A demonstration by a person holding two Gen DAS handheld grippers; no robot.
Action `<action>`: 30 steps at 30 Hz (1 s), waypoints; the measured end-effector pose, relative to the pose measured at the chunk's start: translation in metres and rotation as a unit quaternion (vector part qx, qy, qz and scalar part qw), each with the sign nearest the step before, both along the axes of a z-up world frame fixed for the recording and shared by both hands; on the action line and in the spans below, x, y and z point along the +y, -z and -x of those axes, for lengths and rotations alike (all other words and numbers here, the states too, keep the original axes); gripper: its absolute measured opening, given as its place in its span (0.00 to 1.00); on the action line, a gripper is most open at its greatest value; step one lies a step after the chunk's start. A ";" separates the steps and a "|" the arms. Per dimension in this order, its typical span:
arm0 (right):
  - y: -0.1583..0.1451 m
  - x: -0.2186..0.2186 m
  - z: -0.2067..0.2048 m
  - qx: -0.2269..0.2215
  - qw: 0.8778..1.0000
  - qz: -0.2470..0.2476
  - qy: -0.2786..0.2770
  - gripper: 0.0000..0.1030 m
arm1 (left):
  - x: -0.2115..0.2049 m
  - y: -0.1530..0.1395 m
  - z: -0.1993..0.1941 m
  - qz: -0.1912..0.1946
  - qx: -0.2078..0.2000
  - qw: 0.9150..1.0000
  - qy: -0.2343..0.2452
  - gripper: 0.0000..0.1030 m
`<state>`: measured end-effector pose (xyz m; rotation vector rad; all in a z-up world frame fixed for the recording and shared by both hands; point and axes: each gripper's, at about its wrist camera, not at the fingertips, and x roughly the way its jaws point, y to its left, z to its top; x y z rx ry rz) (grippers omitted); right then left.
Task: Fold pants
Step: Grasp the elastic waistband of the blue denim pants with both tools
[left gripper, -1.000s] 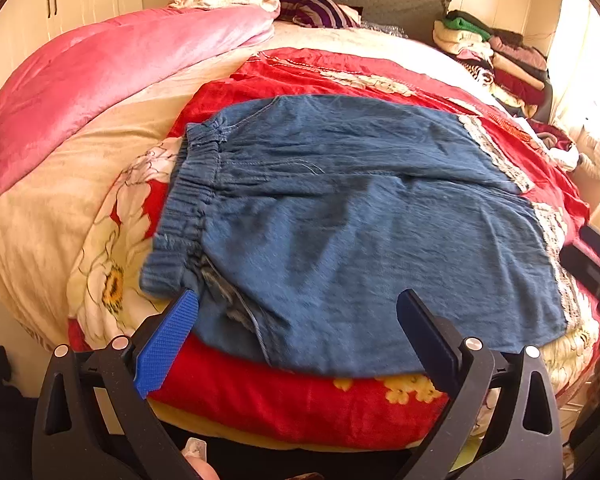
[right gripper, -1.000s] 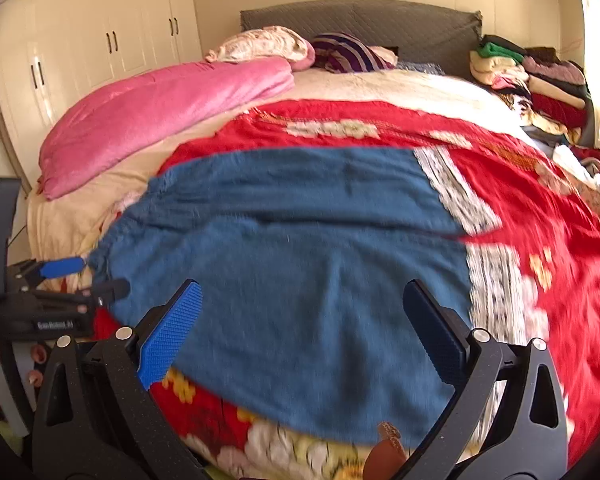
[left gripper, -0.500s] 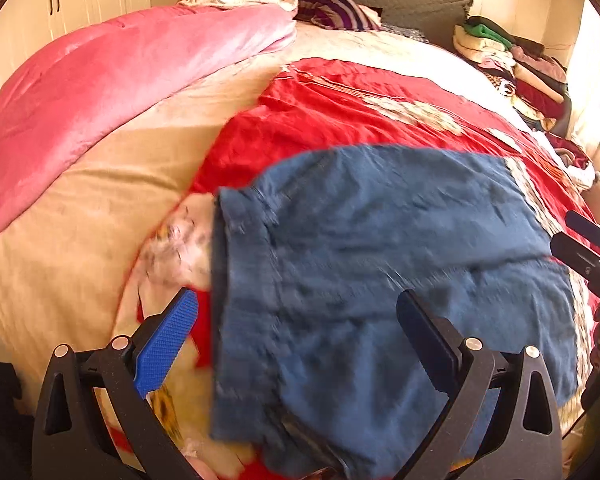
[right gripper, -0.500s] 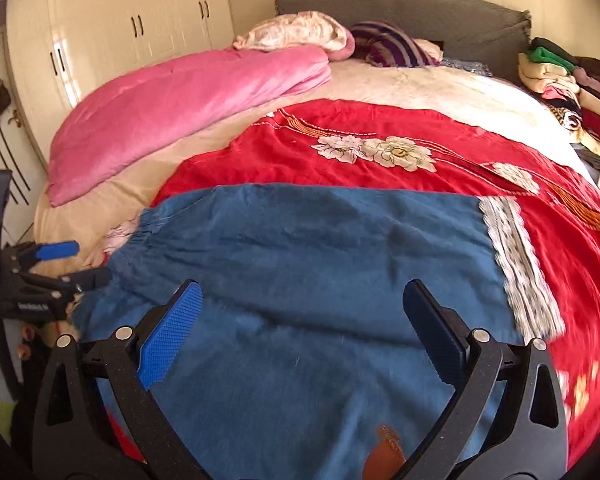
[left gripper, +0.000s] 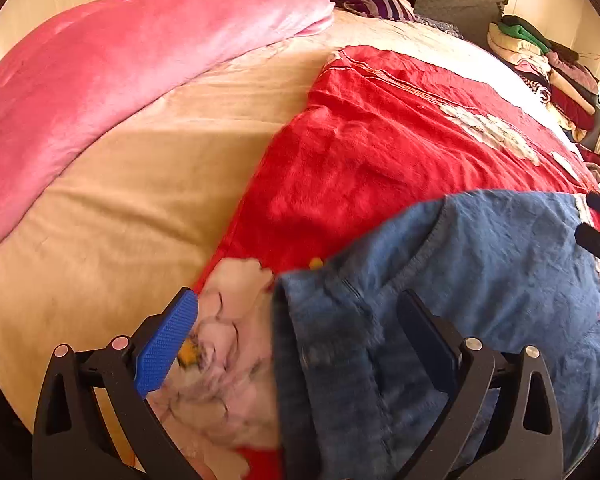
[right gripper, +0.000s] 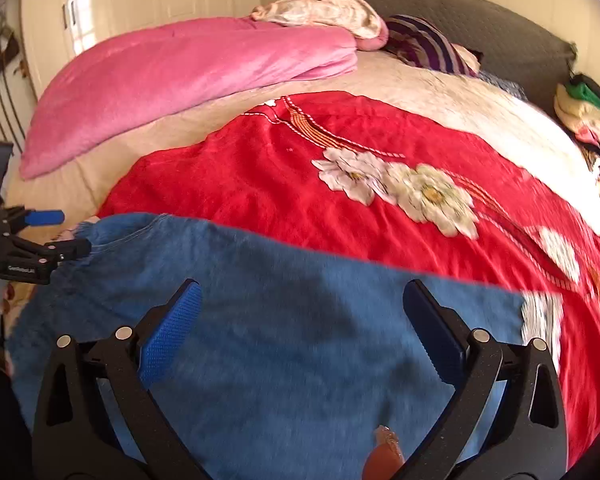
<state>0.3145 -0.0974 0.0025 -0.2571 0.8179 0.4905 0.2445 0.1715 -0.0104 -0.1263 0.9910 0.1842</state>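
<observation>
blue pants (right gripper: 300, 320) flat on red blanket (right gripper: 260, 184), left gripper (left gripper: 296, 332) and right gripper (right gripper: 300, 320) fingers spread, grasping nothing

Both my tongs are looking the same: black plastic frames with triangular cutouts and silver round screws. My left gripper (left gripper: 296, 336) is wearing a textured blue pad (left gripper: 166, 342) on one finger, ditto the right gripper (right gripper: 300, 328). White lettering is showing on the left one's side.

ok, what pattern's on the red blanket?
White flowers with yellow centres on the red blanket, plus striped bands; clearest in the right wrist view.
</observation>
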 end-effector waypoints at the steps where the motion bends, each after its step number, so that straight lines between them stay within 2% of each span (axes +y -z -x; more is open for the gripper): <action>1: 0.002 0.004 -0.003 0.003 1.000 0.005 -0.007 0.92 | 0.003 0.001 -0.003 0.003 -0.003 1.000 -0.003 0.96; 5: 0.015 0.030 -0.018 0.005 0.998 0.044 -0.053 0.92 | 0.005 0.009 -0.015 0.012 0.000 1.000 0.010 0.94; 6: 0.019 0.035 -0.020 0.000 0.997 0.054 -0.063 0.92 | 0.003 0.010 -0.016 0.012 -0.002 1.000 0.017 0.90; 7: 0.021 0.040 -0.021 -0.005 0.995 0.064 -0.073 0.92 | 0.001 0.012 -0.018 0.010 -0.002 1.000 0.026 0.82; 8: 0.024 0.045 -0.022 -0.011 0.994 0.073 -0.081 0.92 | -0.003 0.016 -0.020 0.014 0.004 0.999 0.040 0.61; 9: 0.027 0.049 -0.024 -0.011 0.993 0.080 -0.089 0.92 | -0.005 0.018 -0.021 0.027 0.008 0.998 0.055 0.46; 10: 0.030 0.052 -0.025 -0.008 0.991 0.087 -0.099 0.92 | -0.008 0.019 -0.020 0.023 0.006 0.998 0.060 0.46; 12: 0.035 0.057 -0.026 -0.008 0.988 0.098 -0.116 0.92 | -0.012 0.015 -0.016 0.003 0.001 0.998 0.068 0.35; 17: 0.043 0.066 -0.028 -0.014 0.984 0.112 -0.135 0.92 | -0.021 -0.009 0.004 -0.004 -0.037 0.995 0.097 0.31; 21: 0.049 0.070 -0.029 -0.013 0.982 0.116 -0.150 0.92 | -0.031 -0.021 0.026 -0.011 -0.053 0.991 0.124 0.30; 22: 0.051 0.071 -0.029 -0.011 0.981 0.118 -0.152 0.88 | -0.034 -0.023 0.029 -0.010 -0.055 0.990 0.129 0.30; 24: 0.054 0.072 -0.029 -0.001 0.981 0.106 -0.162 0.75 | -0.039 -0.024 0.034 -0.014 -0.056 0.989 0.138 0.30; 26: 0.051 0.071 -0.027 0.017 0.982 0.073 -0.175 0.38 | -0.039 -0.023 0.036 -0.014 -0.054 0.989 0.138 0.30; 27: 0.050 0.070 -0.026 0.027 0.982 0.057 -0.176 0.30 | -0.038 -0.023 0.036 -0.015 -0.053 0.989 0.136 0.30; 28: 0.047 0.065 -0.025 0.040 0.984 0.030 -0.173 0.16 | -0.037 -0.022 0.035 -0.016 -0.051 0.990 0.134 0.30; 29: 0.045 0.062 -0.023 0.042 0.984 0.016 -0.170 0.07 | -0.037 -0.021 0.036 -0.018 -0.050 0.990 0.131 0.30; 30: 0.041 0.055 -0.020 0.038 0.986 0.002 -0.164 0.05 | -0.036 -0.021 0.036 -0.019 -0.050 0.990 0.130 0.30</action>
